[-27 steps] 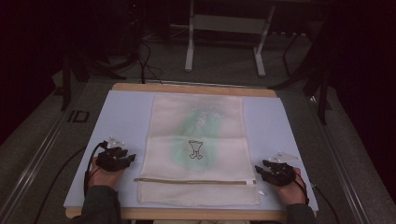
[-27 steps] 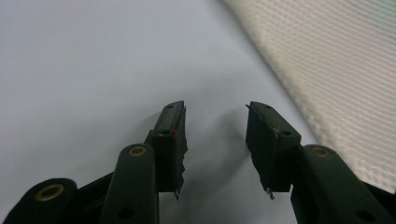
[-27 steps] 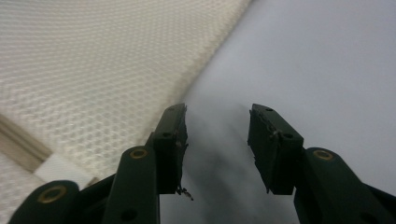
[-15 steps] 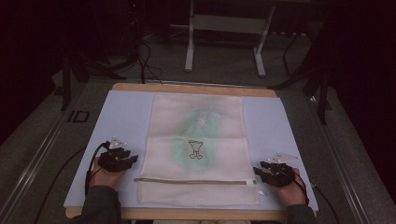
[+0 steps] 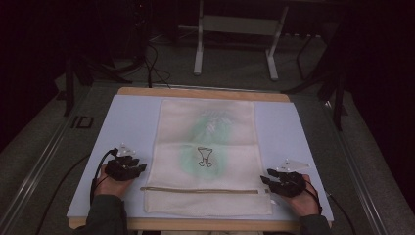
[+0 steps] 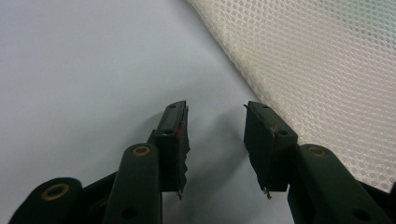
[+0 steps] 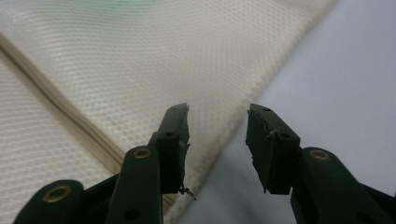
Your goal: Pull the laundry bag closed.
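The high view is dim and a little soft: light falls from above on the table and the bag, while the floor and the room behind sink into near black. In both gripper views the light is even and without glare, and the bag's mesh is sharp in the middle distance but blurs toward the far edge. The fingers close to the lens are dark and slightly soft, casting faint, diffuse shadows on the table.
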A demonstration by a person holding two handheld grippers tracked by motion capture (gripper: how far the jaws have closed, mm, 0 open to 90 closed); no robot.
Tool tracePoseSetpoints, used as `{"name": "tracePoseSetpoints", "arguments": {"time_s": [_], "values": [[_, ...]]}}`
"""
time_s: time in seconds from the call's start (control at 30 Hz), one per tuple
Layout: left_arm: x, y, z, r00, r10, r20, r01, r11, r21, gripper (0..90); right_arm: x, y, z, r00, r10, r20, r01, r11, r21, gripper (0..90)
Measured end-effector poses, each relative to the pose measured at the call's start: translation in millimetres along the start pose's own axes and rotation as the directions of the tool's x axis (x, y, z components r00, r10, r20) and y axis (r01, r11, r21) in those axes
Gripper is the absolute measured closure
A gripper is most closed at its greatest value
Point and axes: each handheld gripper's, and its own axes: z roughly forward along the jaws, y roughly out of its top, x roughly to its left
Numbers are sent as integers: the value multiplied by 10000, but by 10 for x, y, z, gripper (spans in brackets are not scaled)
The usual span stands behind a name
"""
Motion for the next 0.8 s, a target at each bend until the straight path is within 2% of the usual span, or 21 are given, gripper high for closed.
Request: {"name": "tracePoseSetpoints", "arguments": {"time_s": [0.03,0.07,0.27,0.3,0.47,0.6,0.8], "values": [[1,1,-1,10000,-85,-32,85,10000,6,592,0,0,0,10000,0,0,0,10000,0,587],[2,1,-4,9999,-152,-42,152,9999,20,598,28,55,-6,9997,-204,-108,204,9998,18,587],[3,4,-11,9999,-134,15,134,9999,-27,600,50,158,18,9985,-429,-331,427,9991,-55,591],[1,5,-11,9999,-121,19,122,9999,-26,600,68,232,43,9963,-753,-404,754,9972,8,591],[0,5,-16,9999,-99,-19,99,10000,-6,601,95,310,66,9950,-822,-563,821,9966,-48,594],[18,-6,-8,9998,-201,-16,201,9998,-12,606,204,426,136,9891,-1141,-935,1144,9934,-20,594],[3,1,-2,9999,-137,-20,137,9999,-1,603,343,521,245,9811,-1525,-1194,1545,9880,72,584]]}}
